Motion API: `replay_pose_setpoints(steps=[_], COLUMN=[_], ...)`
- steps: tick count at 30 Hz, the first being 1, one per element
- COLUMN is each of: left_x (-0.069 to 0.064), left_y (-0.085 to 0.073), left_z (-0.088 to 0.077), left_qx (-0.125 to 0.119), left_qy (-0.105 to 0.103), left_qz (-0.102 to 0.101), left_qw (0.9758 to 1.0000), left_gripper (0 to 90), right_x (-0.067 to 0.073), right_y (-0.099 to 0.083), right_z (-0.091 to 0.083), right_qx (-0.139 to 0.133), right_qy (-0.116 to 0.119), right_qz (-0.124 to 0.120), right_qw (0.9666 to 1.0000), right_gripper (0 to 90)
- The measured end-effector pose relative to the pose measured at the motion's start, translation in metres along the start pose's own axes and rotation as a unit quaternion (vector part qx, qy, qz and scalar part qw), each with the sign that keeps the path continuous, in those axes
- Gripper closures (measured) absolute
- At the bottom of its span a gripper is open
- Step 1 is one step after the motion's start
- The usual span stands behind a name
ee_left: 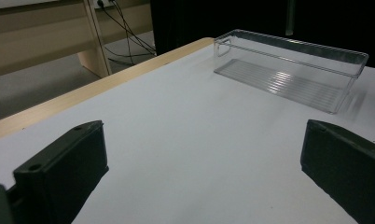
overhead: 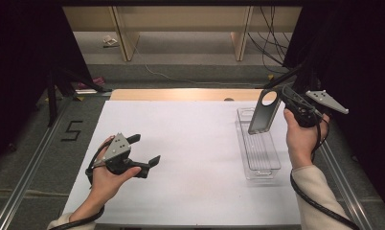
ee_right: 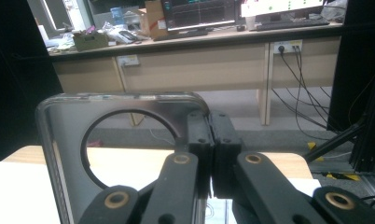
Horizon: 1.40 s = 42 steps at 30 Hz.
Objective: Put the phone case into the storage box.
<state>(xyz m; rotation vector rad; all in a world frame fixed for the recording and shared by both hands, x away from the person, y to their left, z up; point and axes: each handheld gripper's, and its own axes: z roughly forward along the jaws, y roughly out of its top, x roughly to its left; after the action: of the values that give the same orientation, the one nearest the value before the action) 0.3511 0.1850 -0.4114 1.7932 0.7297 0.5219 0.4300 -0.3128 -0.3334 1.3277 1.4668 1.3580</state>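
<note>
My right gripper [overhead: 279, 97] is raised at the far right of the table and shut on the edge of a smoky see-through phone case [overhead: 264, 115] with a round hole near its top. The case hangs upright over the far end of a clear plastic tray [overhead: 263, 160]. In the right gripper view the jaws [ee_right: 211, 140] pinch the case [ee_right: 64, 154] at its upper right corner. On the left, my left gripper [overhead: 145, 150] rests low on the white table [overhead: 190, 143], open and holding nothing. Its view looks between wide-apart jaws [ee_left: 203, 135] toward the tray [ee_left: 293, 45].
Wooden desk legs [overhead: 126, 36] and loose cables [overhead: 269, 36] lie on the floor beyond the table's far edge. A taped "5" [overhead: 72, 130] marks the floor at left. Metal rails [overhead: 30, 163] run along both table sides.
</note>
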Motion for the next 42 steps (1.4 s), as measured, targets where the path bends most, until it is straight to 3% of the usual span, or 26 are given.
replay_pose_setpoints(steps=[42], left_x=[0.0], left_y=[-0.001], left_z=[0.001], left_qx=[0.0], left_qy=[0.0], left_qz=[-0.002], left_qw=[1.0], left_gripper=[0.0], right_x=[-0.002], right_y=[0.0], right_z=[0.016], right_qx=[0.003], right_qy=[-0.004], right_qz=[-0.003], right_qw=[1.0], right_gripper=[89.1])
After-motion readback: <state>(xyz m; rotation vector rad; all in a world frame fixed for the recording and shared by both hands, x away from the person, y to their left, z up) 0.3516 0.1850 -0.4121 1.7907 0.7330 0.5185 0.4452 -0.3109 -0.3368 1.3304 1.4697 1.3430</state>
